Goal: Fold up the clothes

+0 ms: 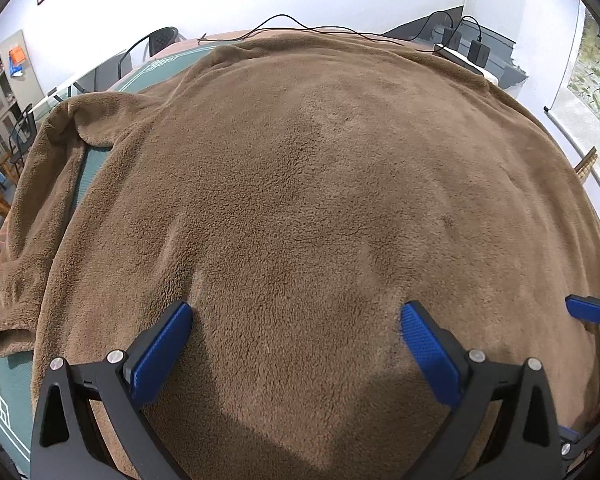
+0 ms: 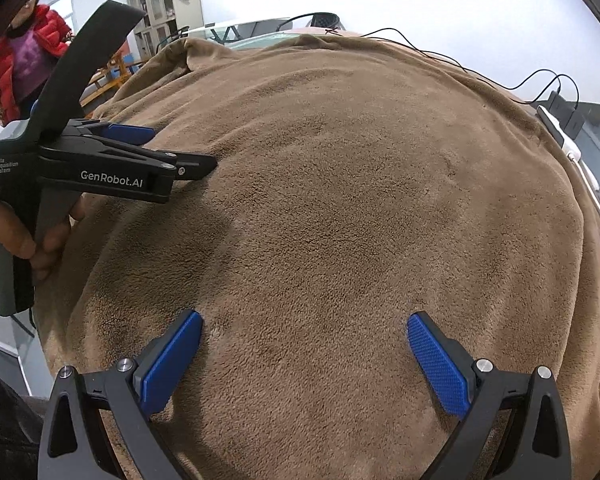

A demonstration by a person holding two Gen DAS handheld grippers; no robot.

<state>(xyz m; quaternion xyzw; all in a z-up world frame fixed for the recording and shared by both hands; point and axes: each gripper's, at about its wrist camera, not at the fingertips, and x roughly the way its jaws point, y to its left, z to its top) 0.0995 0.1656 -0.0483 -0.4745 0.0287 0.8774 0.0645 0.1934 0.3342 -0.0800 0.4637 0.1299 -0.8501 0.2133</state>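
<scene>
A brown fleece garment (image 1: 300, 184) lies spread flat over the green table mat (image 1: 4, 392), its sleeve (image 1: 32, 220) trailing down the left side. My left gripper (image 1: 296, 320) hovers open just above the near part of the fleece, holding nothing. At the right edge of that view shows one of the right gripper's blue pads (image 1: 588, 309). In the right wrist view the same garment (image 2: 360, 200) fills the frame. My right gripper (image 2: 306, 332) is open over it, empty. The left gripper (image 2: 184, 148) is at the left, open, held by a hand (image 2: 28, 240).
Black cables (image 1: 300, 26) and a power adapter (image 2: 564, 112) with a white device (image 2: 560, 136) lie at the table's far right edge. A person in a red jacket (image 2: 28, 52) stands at the far left. Cabinets (image 2: 164, 4) and chairs (image 1: 160, 40) stand beyond the table.
</scene>
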